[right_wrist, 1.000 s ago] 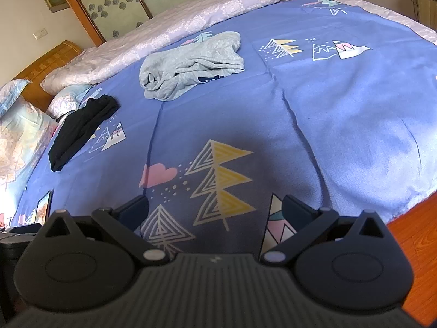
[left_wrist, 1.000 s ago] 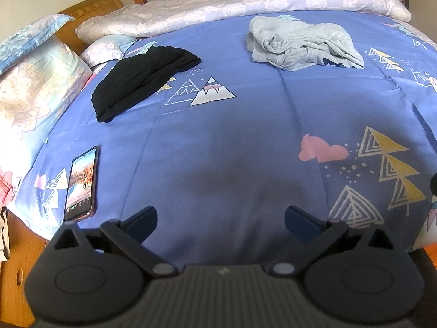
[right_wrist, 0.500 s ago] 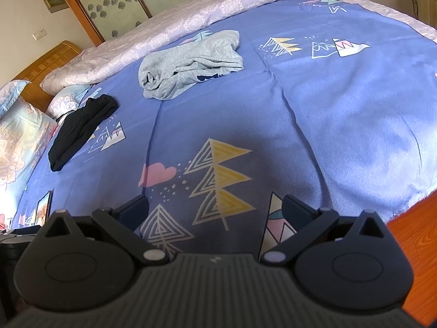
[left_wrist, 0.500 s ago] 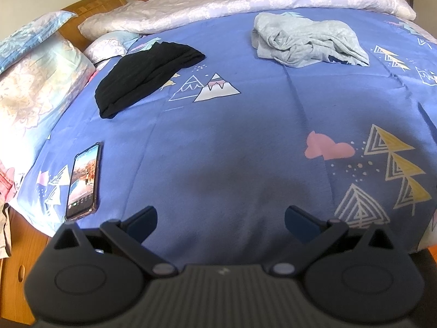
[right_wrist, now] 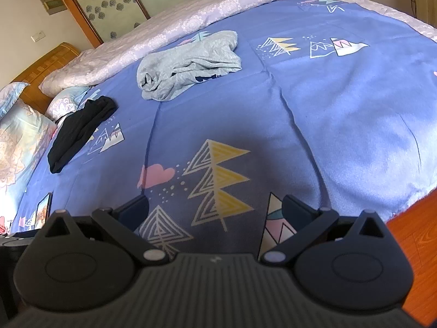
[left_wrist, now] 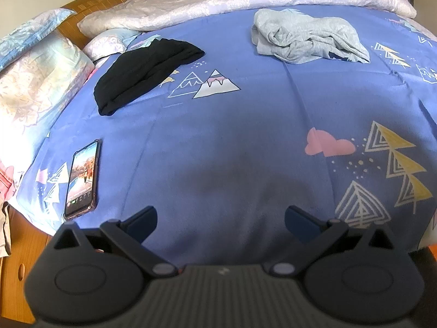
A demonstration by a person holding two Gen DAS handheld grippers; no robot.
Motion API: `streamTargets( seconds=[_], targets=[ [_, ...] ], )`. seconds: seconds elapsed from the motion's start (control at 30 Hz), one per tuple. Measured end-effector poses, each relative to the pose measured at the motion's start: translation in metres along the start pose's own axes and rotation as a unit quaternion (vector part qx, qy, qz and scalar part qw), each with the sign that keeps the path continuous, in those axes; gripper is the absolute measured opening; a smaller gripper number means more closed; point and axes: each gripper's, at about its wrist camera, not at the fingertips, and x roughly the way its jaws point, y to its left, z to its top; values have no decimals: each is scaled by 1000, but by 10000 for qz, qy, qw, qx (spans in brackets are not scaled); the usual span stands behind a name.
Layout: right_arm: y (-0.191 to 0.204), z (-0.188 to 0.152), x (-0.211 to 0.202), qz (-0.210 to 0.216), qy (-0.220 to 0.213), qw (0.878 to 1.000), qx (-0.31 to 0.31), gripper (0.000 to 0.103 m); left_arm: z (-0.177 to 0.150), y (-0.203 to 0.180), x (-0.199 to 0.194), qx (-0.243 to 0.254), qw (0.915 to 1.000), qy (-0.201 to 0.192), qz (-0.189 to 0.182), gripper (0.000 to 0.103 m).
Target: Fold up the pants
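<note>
Pants: most likely the grey heap (left_wrist: 308, 38), upper right of the left wrist view, upper-middle of the right wrist view (right_wrist: 188, 65); can't rule out the black item.

Left hand-held gripper (left_wrist: 220, 218) sits at bottom of frame w/ jaws wide apart, nothing between them, only blue bed cover (left_wrist: 218, 125) underneath. Right hand-held gripper (right_wrist: 215, 210) same: jaws spread, empty, over the tree print. Both well apart from the grey heap.

Further out, left of frame: phone (left_wrist: 82, 175) near the bed edge, then black garment (left_wrist: 144, 71) mid-left, already fairly flat. Pillows (left_wrist: 35, 76) at far left.

Handling, my guess: grey fabric looks like soft jersey, light, limp, not slippery, nothing fragile. It's bunched and rolled, so no waistband or cuff can be picked out yet. Best hold is prob. a loose outer edge, one gripper per side, pinch several layers thin, lift & shake it flat. Cover is soft too, so a low pinch may catch bedding.
</note>
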Motion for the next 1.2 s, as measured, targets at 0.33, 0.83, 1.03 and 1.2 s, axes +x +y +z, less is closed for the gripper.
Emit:
streamTargets(
  seconds=[0.33, 0.83, 1.03, 1.2],
  targets=[
    [0, 1, -3, -8, -107, 9999, 3, 103, 0, 0, -1, 8, 10000, -28, 26, 103],
    [20, 1, -22, -99, -994, 9929, -646, 103, 2, 3, -4, -56, 9999, -108, 101, 103],
    [24, 1, -22, -60, -1034, 9918, -748, 103, 4, 3, -8, -56, 9999, -152, 59, 103],
    [26, 0, -26, -7, -1114, 9911, -724, 103, 4, 0, -12, -30, 9998, -186, -19, 103]
  ],
)
